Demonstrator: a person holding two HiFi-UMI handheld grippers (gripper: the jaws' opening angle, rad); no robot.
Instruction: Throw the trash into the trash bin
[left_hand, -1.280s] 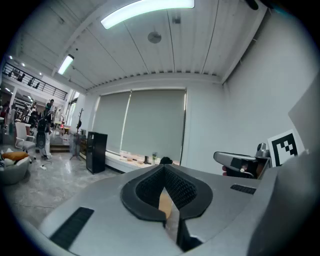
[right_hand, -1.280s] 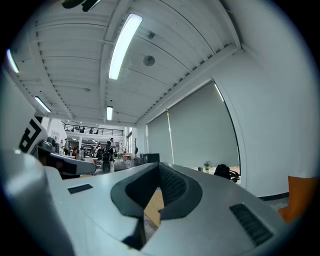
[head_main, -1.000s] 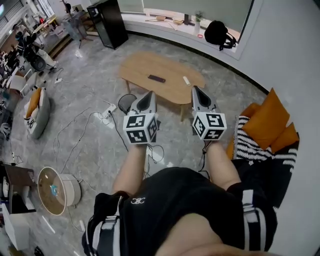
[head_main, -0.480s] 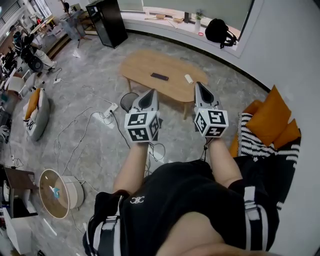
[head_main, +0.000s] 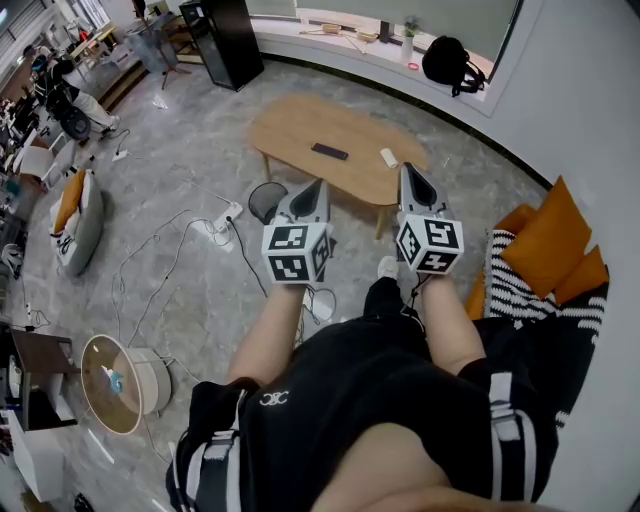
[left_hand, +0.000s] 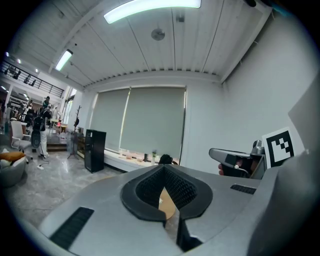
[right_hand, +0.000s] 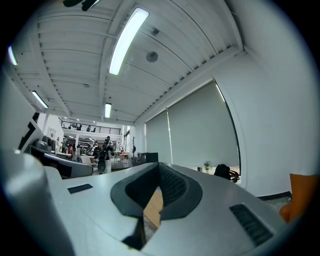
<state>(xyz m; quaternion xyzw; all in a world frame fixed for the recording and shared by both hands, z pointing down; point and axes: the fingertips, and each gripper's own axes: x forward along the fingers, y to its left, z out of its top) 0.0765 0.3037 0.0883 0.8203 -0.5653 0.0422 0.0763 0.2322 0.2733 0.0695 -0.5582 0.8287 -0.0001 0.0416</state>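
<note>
The left gripper (head_main: 316, 186) and right gripper (head_main: 408, 172), jaws pressed together on nothing, point toward the table (head_main: 300, 125) at upper centre, where the trash probably lies. The bin (head_main: 262, 200) stands just beside it, handy for dropping.

My head camera looked steeply down over my arms, with the counter (head_main: 340, 150) at upper middle. Cameras on my left hand-held gripper (head_main: 318, 185) and right hand-held gripper (head_main: 407, 170) sat close behind their jaws, facing level. All three views shared the backpack (head_main: 445, 62).

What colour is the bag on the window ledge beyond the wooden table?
Black. The bag shows best in the head view.
</note>
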